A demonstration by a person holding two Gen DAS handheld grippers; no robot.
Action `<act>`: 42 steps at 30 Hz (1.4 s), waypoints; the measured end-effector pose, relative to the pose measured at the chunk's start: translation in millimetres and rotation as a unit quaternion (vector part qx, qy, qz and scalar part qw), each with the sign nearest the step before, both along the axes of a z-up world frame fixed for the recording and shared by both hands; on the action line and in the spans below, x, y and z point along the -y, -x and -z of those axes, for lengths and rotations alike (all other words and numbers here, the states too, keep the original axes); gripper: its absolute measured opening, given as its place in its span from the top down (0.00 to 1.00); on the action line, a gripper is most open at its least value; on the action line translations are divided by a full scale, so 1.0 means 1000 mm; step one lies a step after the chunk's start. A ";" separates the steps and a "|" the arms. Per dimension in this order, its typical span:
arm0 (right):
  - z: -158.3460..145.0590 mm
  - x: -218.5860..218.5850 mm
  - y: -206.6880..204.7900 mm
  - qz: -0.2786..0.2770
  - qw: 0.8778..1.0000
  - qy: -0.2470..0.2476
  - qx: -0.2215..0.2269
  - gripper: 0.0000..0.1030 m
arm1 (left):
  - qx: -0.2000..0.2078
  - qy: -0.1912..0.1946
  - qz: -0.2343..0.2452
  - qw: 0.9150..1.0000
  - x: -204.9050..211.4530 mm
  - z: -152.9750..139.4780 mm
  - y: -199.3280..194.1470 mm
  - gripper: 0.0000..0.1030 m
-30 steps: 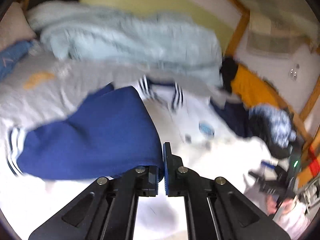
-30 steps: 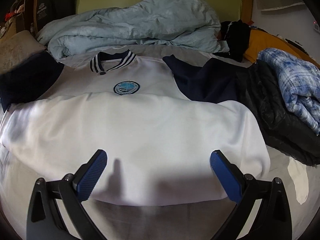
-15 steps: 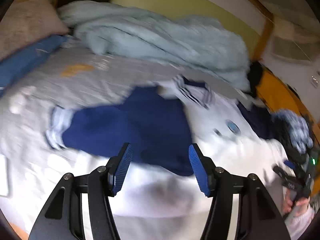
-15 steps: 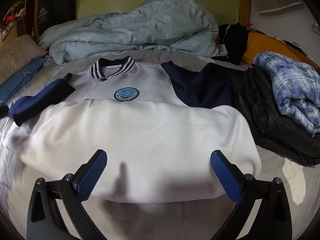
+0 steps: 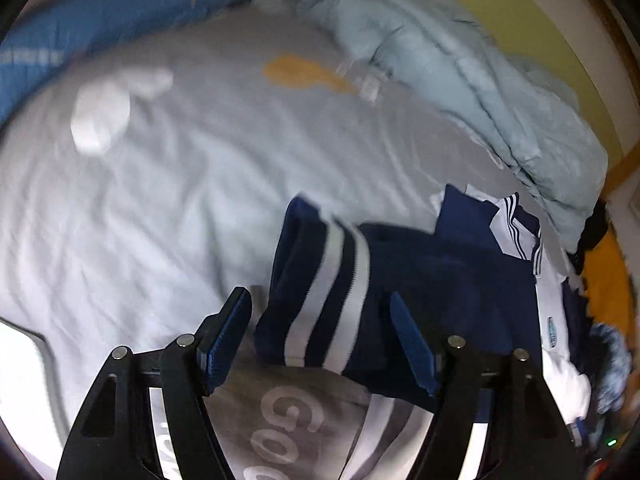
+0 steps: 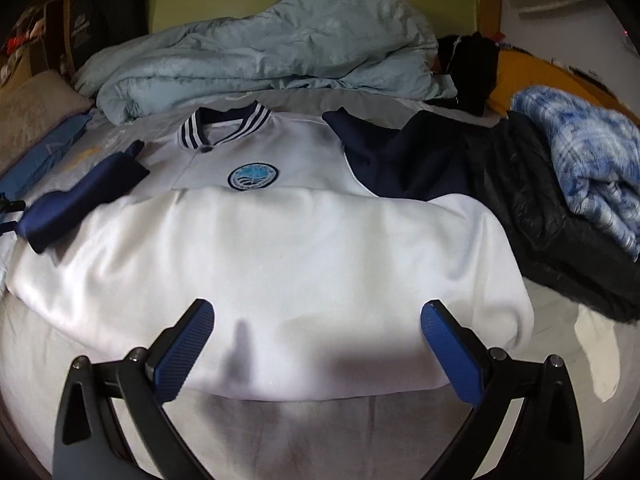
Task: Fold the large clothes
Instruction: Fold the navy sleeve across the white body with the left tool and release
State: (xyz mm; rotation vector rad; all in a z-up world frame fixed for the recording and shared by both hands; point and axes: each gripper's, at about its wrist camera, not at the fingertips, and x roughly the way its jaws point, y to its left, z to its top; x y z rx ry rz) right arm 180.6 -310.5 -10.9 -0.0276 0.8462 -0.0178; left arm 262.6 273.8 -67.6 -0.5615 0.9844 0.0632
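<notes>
A white jacket with navy sleeves, a striped collar and a round blue badge lies on the grey bed sheet, its lower half folded up over the chest. Its left navy sleeve lies folded in over the body; the right navy sleeve is spread out. My right gripper is open and empty above the jacket's near folded edge. In the left wrist view my left gripper is open, its jaws on either side of the sleeve's striped cuff, not gripping it.
A pale blue duvet is heaped at the head of the bed. A black padded garment with a blue plaid one on top lies right of the jacket. A blue pillow and a white cloth lie to the left.
My left gripper, shut on the navy sleeve one second ago, opened and let it go, then swung left toward the striped cuff. The right gripper stayed open and barely moved.
</notes>
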 end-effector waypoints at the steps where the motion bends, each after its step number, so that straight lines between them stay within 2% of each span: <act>1: 0.000 -0.002 0.001 -0.002 1.000 0.008 0.002 0.00 | 0.000 0.020 0.002 1.000 -0.002 0.004 0.001 0.31; 2: 0.000 -0.004 0.001 -0.006 1.000 0.013 0.004 0.00 | 0.002 0.041 0.010 0.999 -0.002 0.008 0.001 0.32; 4: -0.001 -0.005 0.001 -0.009 1.000 0.012 0.005 0.00 | 0.009 0.055 0.023 0.998 0.003 0.008 0.004 0.39; 5: -0.001 -0.007 0.001 -0.011 1.000 0.011 0.004 0.00 | 0.014 0.057 0.032 0.998 0.007 0.005 0.005 0.58; 6: 0.000 -0.007 0.001 -0.012 1.000 0.012 0.004 0.00 | 0.021 0.051 0.041 0.998 0.014 0.001 0.007 0.69; 7: 0.001 -0.008 0.001 -0.014 1.000 0.016 0.003 0.00 | 0.029 0.031 0.041 0.998 0.021 -0.005 0.009 0.70; 9: 0.003 -0.010 0.001 -0.016 1.000 0.025 0.000 0.00 | 0.068 -0.024 0.058 0.996 0.048 -0.026 0.019 0.79; 10: 0.003 -0.011 0.001 -0.015 1.000 0.028 0.000 0.00 | 0.088 -0.037 0.070 0.993 0.063 -0.036 0.023 0.80; 12: 0.002 -0.010 0.001 -0.011 0.999 0.033 0.003 0.00 | 0.137 -0.032 0.102 0.985 0.088 -0.057 0.035 0.82; 15: -0.002 -0.009 0.001 -0.008 0.999 0.030 0.009 0.00 | 0.200 -0.013 0.162 0.966 0.137 -0.082 0.056 0.82; 17: -0.002 -0.009 0.002 -0.003 0.999 0.031 0.012 0.00 | 0.220 -0.013 0.211 0.952 0.175 -0.092 0.072 0.82; 19: -0.002 -0.009 0.003 -0.001 0.999 0.031 0.014 0.00 | 0.218 -0.024 0.246 0.944 0.209 -0.094 0.084 0.82; 22: -0.004 -0.010 0.005 0.001 0.999 0.031 0.018 0.00 | 0.204 -0.025 0.277 0.939 0.249 -0.088 0.102 0.81; 24: -0.007 -0.010 0.005 0.003 0.999 0.031 0.025 0.00 | 0.189 -0.014 0.306 0.933 0.269 -0.080 0.106 0.81; 28: -0.016 -0.007 0.010 0.005 0.999 0.013 0.045 0.00 | 0.177 -0.024 0.349 0.920 0.298 -0.068 0.115 0.81; 32: -0.020 -0.006 0.011 0.009 0.999 0.004 0.052 0.00 | 0.157 -0.022 0.375 0.913 0.315 -0.054 0.123 0.75; 34: -0.020 -0.004 0.009 0.010 0.999 -0.007 0.048 0.00 | 0.160 -0.033 0.375 0.913 0.323 -0.052 0.131 0.69; 36: -0.020 -0.003 0.009 0.011 0.999 -0.011 0.047 0.00 | 0.174 -0.032 0.389 0.904 0.328 -0.056 0.140 0.51; 37: -0.020 -0.003 0.009 0.013 0.999 -0.012 0.048 0.00 | 0.180 -0.036 0.394 0.900 0.330 -0.059 0.146 0.46; 38: -0.021 -0.002 0.009 0.013 0.999 -0.013 0.049 0.00 | 0.186 -0.044 0.390 0.901 0.329 -0.063 0.151 0.42; 40: -0.022 -0.002 0.010 0.014 0.998 -0.016 0.052 0.00 | 0.201 -0.052 0.371 0.905 0.320 -0.074 0.159 0.42; 42: -0.025 -0.003 0.012 0.010 0.998 -0.023 0.057 0.00 | 0.210 -0.073 0.334 0.916 0.306 -0.082 0.162 0.41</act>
